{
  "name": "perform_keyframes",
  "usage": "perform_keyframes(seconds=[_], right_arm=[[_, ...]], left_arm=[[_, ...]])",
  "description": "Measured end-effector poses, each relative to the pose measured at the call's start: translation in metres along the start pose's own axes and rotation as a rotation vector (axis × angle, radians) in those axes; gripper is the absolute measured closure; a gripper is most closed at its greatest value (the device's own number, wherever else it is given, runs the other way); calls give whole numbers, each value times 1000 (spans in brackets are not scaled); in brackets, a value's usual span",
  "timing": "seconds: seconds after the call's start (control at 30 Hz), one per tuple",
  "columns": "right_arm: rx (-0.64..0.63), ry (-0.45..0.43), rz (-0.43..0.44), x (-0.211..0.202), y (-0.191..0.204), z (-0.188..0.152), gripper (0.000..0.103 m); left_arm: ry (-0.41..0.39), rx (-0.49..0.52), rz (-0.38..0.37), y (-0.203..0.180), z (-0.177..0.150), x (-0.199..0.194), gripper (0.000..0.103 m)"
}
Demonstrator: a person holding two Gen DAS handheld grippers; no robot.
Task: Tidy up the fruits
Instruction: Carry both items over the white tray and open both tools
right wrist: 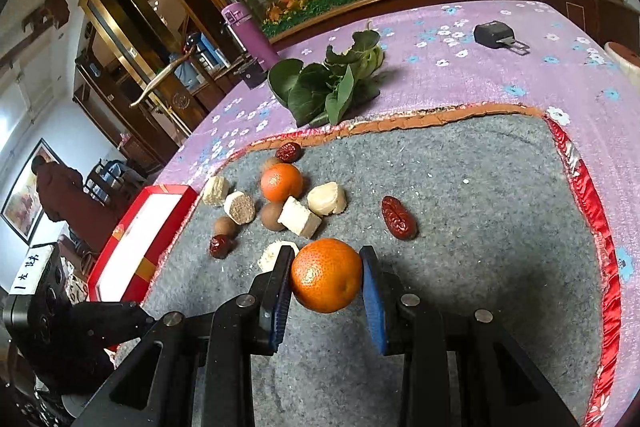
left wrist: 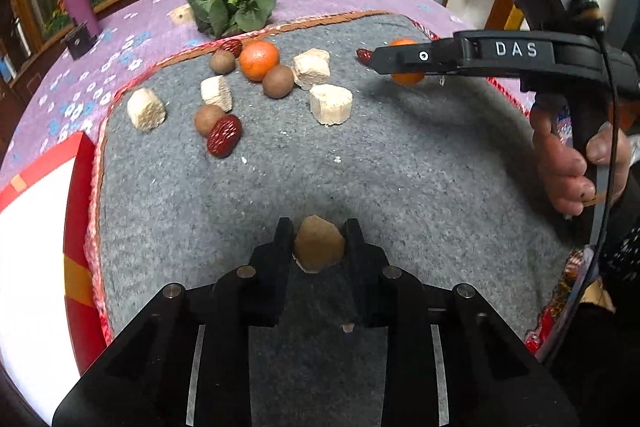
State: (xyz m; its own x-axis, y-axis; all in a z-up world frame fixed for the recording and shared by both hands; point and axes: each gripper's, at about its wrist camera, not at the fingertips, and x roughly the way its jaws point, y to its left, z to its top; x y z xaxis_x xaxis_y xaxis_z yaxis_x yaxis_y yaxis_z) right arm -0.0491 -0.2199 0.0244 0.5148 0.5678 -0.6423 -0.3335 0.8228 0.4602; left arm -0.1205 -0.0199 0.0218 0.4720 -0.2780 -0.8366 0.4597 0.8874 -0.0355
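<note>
- Grey felt mat (right wrist: 460, 227) covers the purple flowered worktop (right wrist: 500, 75), with leafy greens (right wrist: 332, 83) beyond its far edge.
- Left tongs (left wrist: 319, 231) grip a tan biscuit chunk (left wrist: 319, 245) above the mat.
- Right tongs (right wrist: 326, 259) clamp an orange (right wrist: 325, 274) between blue pads (right wrist: 374, 303).
- Second orange (right wrist: 281, 182), red dates (right wrist: 398, 218), longans (right wrist: 271, 215) and more biscuit chunks (right wrist: 299, 215) lie clustered near the red box (right wrist: 120, 247).

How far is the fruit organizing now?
Done: nothing looks sorted; the red box seems empty. In hand: left gripper clamps a pale piece; right gripper brackets an orange. Left: second orange, dates and longans on the grey mat.
</note>
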Motion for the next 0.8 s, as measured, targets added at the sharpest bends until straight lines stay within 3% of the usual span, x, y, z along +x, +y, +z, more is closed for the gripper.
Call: perform_keyframes(seconds=[0.17, 0.4, 0.6, 0.8], right_arm=[[1, 28, 41, 7, 16, -2, 71], [-131, 97, 167, 37, 104, -2, 71], [-239, 158, 266, 77, 185, -9, 72], [-345, 217, 286, 113, 246, -30, 72]], left_arm=[[-84, -42, 29, 8, -6, -36, 78], [-205, -160, 248, 58, -28, -101, 78], [-180, -310, 396, 119, -75, -123, 78], [-140, -400, 407, 142, -110, -120, 78]])
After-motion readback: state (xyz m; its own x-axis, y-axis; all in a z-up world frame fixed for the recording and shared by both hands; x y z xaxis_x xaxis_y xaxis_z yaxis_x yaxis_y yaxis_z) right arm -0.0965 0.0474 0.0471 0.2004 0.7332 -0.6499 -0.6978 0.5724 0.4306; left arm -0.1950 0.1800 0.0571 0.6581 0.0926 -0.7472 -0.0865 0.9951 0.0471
